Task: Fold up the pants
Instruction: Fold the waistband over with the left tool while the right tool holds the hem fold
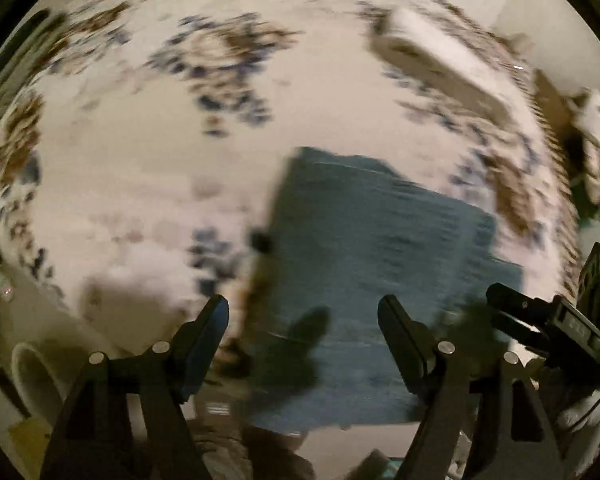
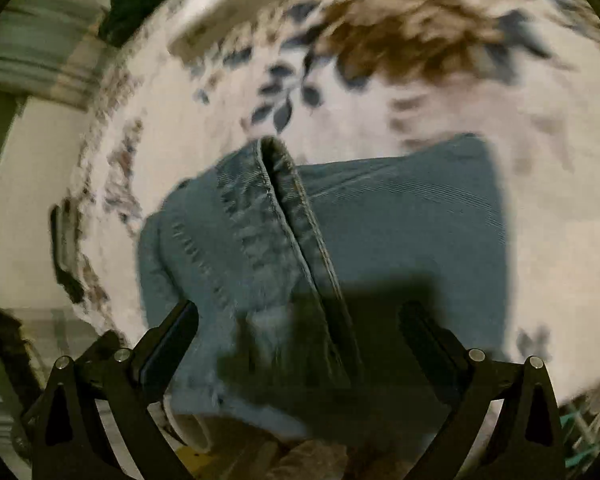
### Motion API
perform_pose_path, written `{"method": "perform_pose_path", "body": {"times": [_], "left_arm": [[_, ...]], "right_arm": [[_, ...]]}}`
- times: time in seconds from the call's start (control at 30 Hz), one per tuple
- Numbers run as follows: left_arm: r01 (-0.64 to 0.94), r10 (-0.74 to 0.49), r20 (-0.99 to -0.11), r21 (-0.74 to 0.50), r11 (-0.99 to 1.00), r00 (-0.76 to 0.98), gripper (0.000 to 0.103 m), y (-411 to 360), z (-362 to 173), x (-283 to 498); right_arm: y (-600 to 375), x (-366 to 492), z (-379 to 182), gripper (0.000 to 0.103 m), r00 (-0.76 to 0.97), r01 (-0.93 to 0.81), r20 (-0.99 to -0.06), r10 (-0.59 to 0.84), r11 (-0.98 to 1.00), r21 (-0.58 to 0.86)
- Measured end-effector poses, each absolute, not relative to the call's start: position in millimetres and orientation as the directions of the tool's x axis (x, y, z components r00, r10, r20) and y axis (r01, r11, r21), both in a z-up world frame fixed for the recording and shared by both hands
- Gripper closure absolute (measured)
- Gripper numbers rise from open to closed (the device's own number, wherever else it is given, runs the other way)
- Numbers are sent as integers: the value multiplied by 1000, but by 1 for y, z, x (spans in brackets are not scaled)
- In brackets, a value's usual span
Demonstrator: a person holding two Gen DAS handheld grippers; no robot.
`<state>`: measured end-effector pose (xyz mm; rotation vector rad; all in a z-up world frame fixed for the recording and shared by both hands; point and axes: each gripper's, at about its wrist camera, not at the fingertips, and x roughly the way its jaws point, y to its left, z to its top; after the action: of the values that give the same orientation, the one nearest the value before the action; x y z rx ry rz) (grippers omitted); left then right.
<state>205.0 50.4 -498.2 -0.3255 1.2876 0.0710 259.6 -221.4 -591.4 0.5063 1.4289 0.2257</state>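
Observation:
Blue denim pants [image 1: 364, 264] lie folded into a rough rectangle on a white bedspread with brown and blue floral print [image 1: 172, 152]. My left gripper [image 1: 304, 316] is open and empty, hovering above the pants' near left part. My right gripper shows at the right edge of the left wrist view [image 1: 540, 320]. In the right wrist view the pants [image 2: 340, 224] fill the centre, with a thick stitched seam [image 2: 288, 216] running down the middle. My right gripper [image 2: 300, 316] is open and empty just above the near part of the pants. Both views are motion-blurred.
A white pillow or box [image 1: 444, 60] lies on the bed at the far right. A dark green item [image 2: 140, 0] sits at the far left corner. A white round container [image 1: 36, 376] stands beside the bed's near edge. Furniture and clutter lie beyond the edges.

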Motion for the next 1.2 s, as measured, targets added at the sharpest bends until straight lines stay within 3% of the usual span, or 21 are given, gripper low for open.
{"method": "perform_pose_path", "body": {"times": [0.13, 0.17, 0.2, 0.23, 0.27, 0.33, 0.43, 0.73, 1.0, 1.07, 1.17, 1.2], "left_arm": [[-276, -102, -962, -173, 945, 255, 28, 70, -510, 206], [-282, -99, -962, -171, 944, 253, 28, 73, -510, 206], [-288, -93, -963, -167, 943, 253, 28, 74, -510, 206], [-294, -91, -963, -166, 941, 253, 28, 76, -509, 205], [-300, -94, -963, -170, 939, 252, 28, 78, -507, 204], [-314, -106, -963, -183, 932, 249, 28, 80, -506, 204], [-316, -131, -958, -211, 925, 256, 28, 80, -498, 207], [-203, -227, -932, -289, 935, 282, 28, 38, -482, 231], [-113, -327, -919, -357, 927, 220, 28, -19, -509, 265], [-104, -343, -919, -367, 924, 196, 28, -30, -520, 277], [-91, -357, -920, -374, 923, 164, 28, -41, -535, 293], [-87, -367, -917, -383, 920, 156, 28, -42, -539, 300]], "right_arm": [[-191, 282, -631, 4, 51, 151, -920, 388, 908, 391], [-185, 282, -629, 13, 71, 139, -927, 367, 917, 374], [-181, 282, -627, 39, 85, 124, -926, 367, 919, 375], [-173, 280, -622, 53, 92, 104, -923, 374, 918, 383], [-171, 279, -620, 56, 98, 102, -927, 361, 923, 370], [-171, 270, -610, 77, 136, 103, -927, 350, 926, 364], [-186, 259, -589, 88, 192, 140, -904, 381, 901, 410], [-289, 218, -519, 89, 318, 324, -922, 220, 889, 323], [-392, 185, -555, 87, 255, 497, -953, 164, 823, 275], [-398, 188, -571, 76, 219, 494, -959, 180, 827, 268], [-416, 188, -588, 50, 205, 543, -948, 245, 777, 318], [-420, 188, -589, 35, 228, 554, -936, 268, 755, 351]]}}
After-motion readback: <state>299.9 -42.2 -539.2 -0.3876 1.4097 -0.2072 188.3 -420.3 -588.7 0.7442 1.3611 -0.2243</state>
